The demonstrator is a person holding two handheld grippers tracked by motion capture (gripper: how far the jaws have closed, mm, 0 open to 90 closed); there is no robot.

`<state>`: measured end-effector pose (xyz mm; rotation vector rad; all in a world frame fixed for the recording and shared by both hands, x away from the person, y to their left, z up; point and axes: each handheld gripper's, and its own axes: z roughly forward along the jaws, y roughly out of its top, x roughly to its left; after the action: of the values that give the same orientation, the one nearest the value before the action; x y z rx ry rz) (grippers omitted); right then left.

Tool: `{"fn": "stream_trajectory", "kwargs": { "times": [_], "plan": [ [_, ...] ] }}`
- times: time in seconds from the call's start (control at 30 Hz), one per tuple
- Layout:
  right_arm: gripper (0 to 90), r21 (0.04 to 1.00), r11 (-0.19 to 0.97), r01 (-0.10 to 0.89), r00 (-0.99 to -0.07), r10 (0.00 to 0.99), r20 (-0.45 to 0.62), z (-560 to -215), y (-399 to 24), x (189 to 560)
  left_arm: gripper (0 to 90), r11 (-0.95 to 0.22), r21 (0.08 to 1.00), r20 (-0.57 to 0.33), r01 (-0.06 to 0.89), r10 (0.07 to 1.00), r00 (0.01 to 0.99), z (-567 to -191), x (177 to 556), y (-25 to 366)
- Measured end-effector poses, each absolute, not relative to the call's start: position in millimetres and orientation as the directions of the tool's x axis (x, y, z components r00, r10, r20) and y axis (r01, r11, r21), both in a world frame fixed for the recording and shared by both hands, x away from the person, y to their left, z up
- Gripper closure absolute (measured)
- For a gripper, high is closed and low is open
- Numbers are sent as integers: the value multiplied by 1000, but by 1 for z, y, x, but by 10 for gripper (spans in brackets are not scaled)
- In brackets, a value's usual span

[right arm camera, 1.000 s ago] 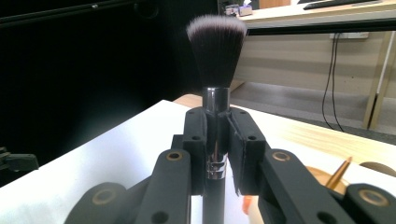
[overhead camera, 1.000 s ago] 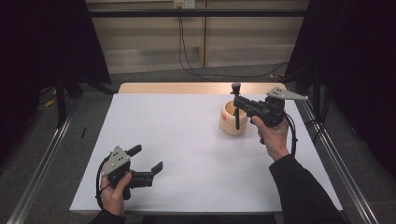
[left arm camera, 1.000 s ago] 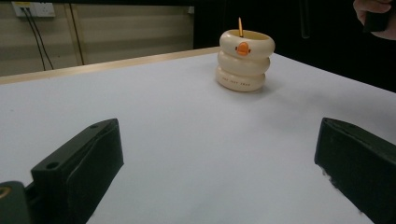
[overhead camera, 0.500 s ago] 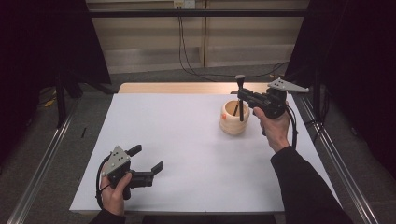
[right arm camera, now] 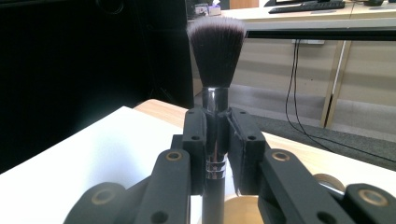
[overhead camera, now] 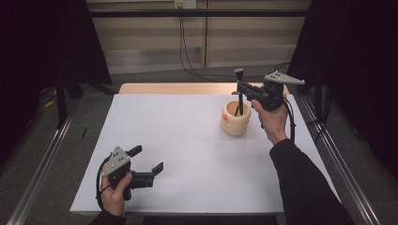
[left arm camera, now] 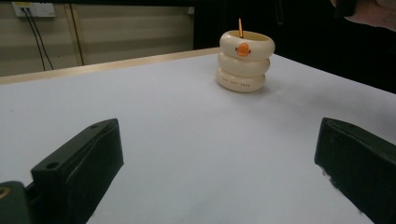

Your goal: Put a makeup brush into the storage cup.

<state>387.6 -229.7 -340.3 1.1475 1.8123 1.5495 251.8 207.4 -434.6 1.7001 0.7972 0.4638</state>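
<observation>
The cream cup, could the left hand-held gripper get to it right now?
Probably yes: the left hand-held gripper is open and bare white table lies between it and the cream cup, though it sits far across.

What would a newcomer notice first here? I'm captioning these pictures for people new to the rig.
First, the makeup brush, bristles up, clamped in the right tool over the cream ringed holder at the table's far right. Next, the left tool, resting open and empty at the near left corner.
</observation>
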Motion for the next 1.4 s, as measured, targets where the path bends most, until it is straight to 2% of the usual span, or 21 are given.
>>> {"fn": "stream_trajectory", "kwargs": {
  "times": [1.4],
  "plan": [
    [784,946,23,324,-470,872,140,-374,-229,413,9,-122,957,-101,262,708,699,-434,252,209]
  ]
}}
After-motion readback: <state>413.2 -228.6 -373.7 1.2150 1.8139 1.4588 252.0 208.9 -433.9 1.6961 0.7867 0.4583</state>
